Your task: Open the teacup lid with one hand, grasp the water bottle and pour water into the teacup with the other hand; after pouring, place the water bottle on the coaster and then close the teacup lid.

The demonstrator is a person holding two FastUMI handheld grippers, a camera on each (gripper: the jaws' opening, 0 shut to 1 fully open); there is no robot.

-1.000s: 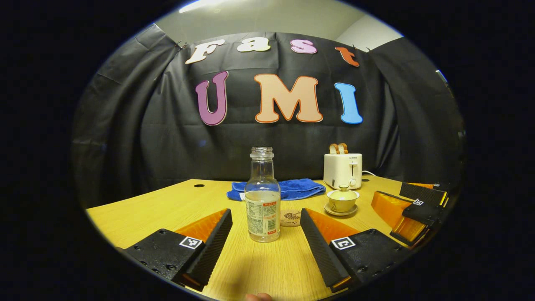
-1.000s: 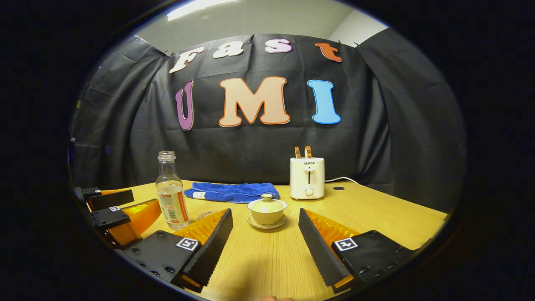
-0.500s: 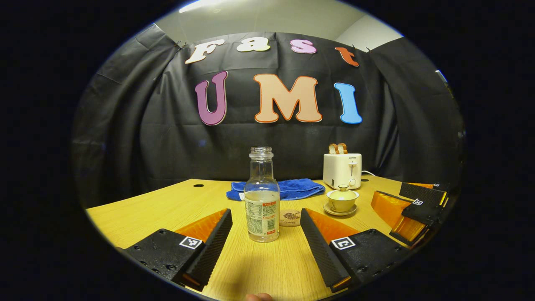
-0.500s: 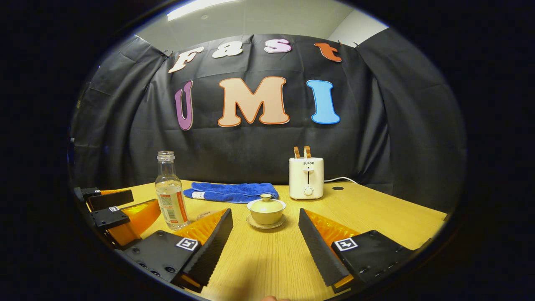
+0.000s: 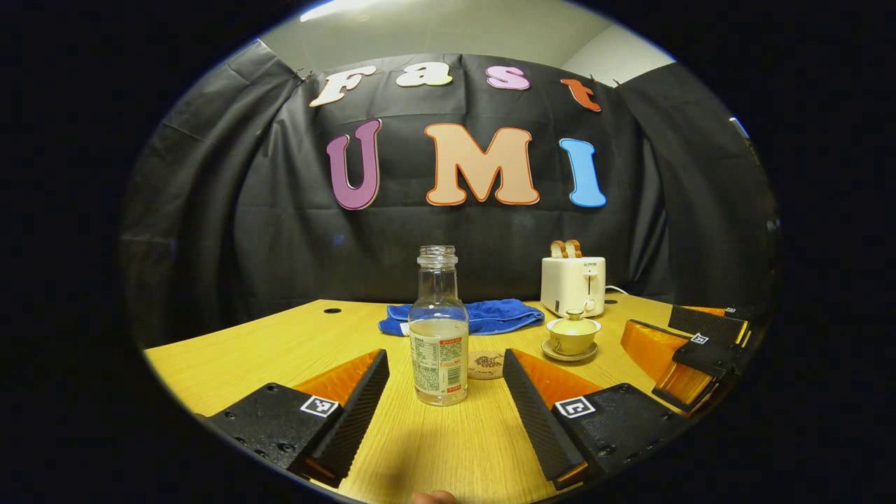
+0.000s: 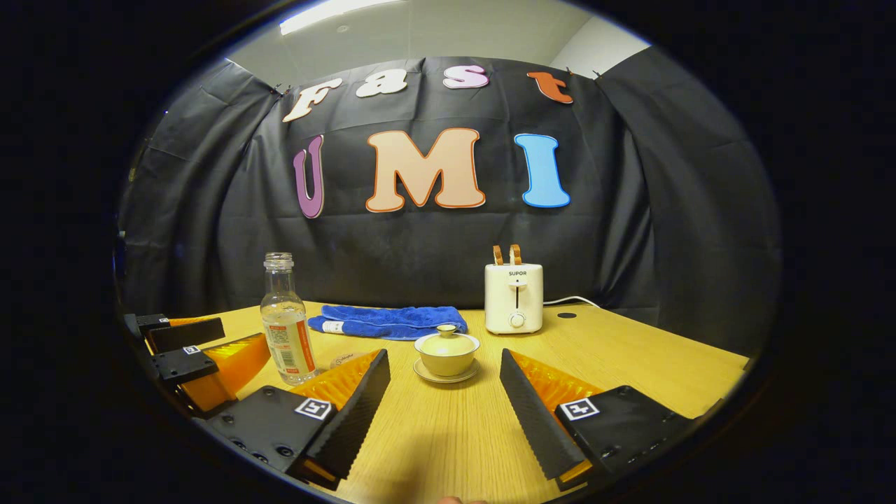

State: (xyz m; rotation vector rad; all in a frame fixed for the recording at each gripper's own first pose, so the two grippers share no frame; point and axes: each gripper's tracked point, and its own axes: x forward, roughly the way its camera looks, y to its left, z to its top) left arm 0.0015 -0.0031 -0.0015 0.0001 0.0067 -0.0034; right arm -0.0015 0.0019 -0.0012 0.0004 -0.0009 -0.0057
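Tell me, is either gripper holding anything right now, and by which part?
Nothing is held. The left gripper is open, short of the water bottle; the right gripper is open, short of the teacup, whose lid is on.

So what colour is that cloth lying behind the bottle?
The cloth is bright blue, clearest in the right gripper view, behind the bottle.

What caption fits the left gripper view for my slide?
Open left gripper lined up on the uncapped water bottle; lidded teacup waits beside the toaster.
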